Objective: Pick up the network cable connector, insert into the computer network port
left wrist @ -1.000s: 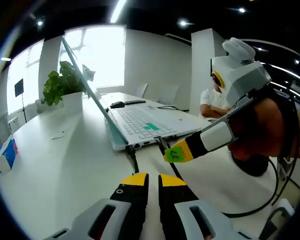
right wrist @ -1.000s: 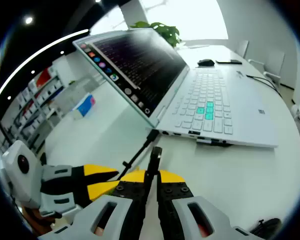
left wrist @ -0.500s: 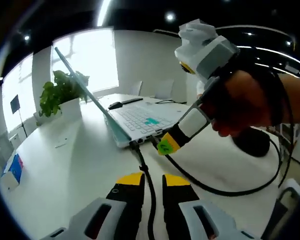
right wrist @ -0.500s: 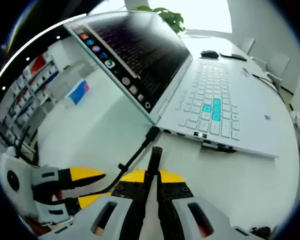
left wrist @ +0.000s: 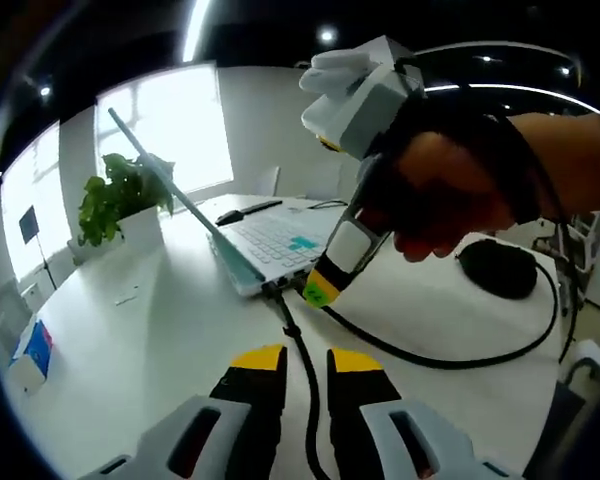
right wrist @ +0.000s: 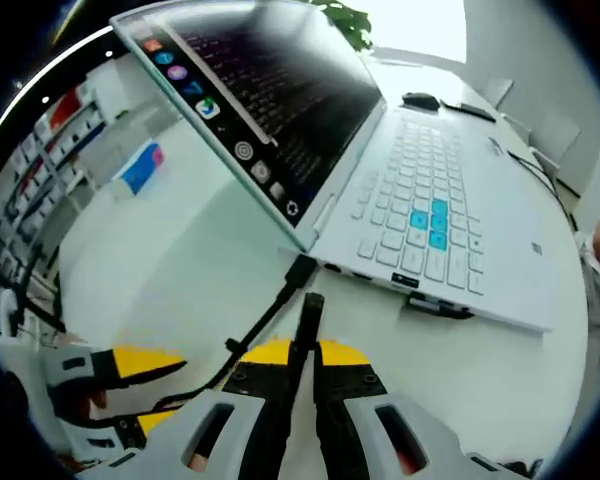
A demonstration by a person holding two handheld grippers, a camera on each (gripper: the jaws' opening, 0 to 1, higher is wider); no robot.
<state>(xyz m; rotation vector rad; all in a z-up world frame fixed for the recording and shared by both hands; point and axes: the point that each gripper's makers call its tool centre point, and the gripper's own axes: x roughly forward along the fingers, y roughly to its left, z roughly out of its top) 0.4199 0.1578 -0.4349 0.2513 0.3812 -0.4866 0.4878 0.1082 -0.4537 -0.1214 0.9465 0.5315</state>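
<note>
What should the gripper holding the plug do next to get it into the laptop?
Probably ease the right gripper forward toward the laptop edge. Its jaws are shut on the network cable connector, whose tip sits a short way off the row of side ports, so it isn't plugged in yet. A small, straight push seems best.

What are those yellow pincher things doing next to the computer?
A person holds a hand-held gripper in each hand. The right hand-held gripper is shut on the network cable connector and points it at the side of the open laptop, close to its ports but not plugged in yet. Another black cable is already plugged in there. The left hand-held gripper waits nearby over the white table, with that black cable running between its jaws, which are slightly apart.
</note>
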